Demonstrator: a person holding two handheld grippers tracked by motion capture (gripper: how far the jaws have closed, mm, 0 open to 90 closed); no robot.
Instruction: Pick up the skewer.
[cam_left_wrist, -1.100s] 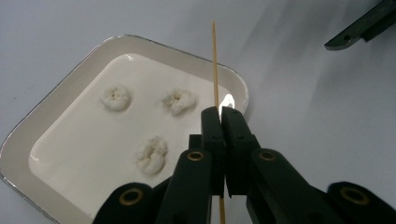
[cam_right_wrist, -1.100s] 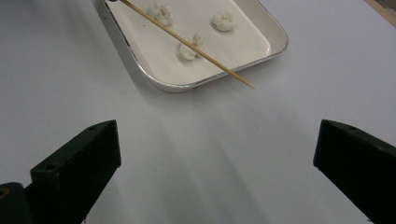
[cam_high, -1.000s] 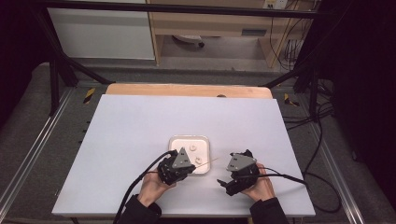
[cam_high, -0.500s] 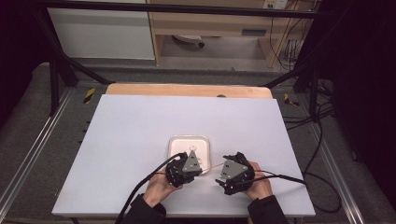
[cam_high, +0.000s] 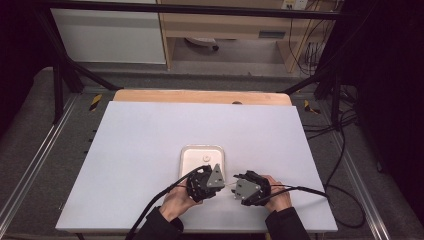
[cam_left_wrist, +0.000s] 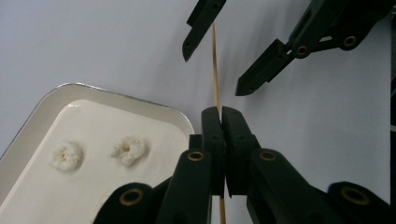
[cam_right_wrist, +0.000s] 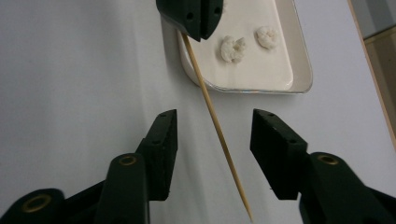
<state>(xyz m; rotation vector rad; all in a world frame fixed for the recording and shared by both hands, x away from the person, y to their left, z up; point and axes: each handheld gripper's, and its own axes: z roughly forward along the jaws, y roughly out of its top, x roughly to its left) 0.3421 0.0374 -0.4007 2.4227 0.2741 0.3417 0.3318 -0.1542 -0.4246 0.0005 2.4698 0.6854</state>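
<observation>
Near the front edge of the white table (cam_high: 150, 140), the left gripper (cam_high: 212, 181) and right gripper (cam_high: 239, 187) face each other just below a tray (cam_high: 186, 159). Along the left gripper's camera, its jaws pinch a thin wooden skewer (cam_left_wrist: 215, 70) beside two pale food pieces (cam_left_wrist: 128, 149). Along the right gripper's camera, its half-open jaws have been closing, the skewer between them untouched.

In the high view the skewer (cam_high: 231, 185) is a thin pale line between the two grippers, too small to follow; the near end of the tray (cam_high: 188, 156) is hidden behind the left gripper (cam_high: 209, 181); in the left gripper view the tray runs off the left and bottom edges, and the skewer's lower stretch is covered by the clamped jaws; in the right gripper view the skewer's upper end vanishes inside those jaws.
</observation>
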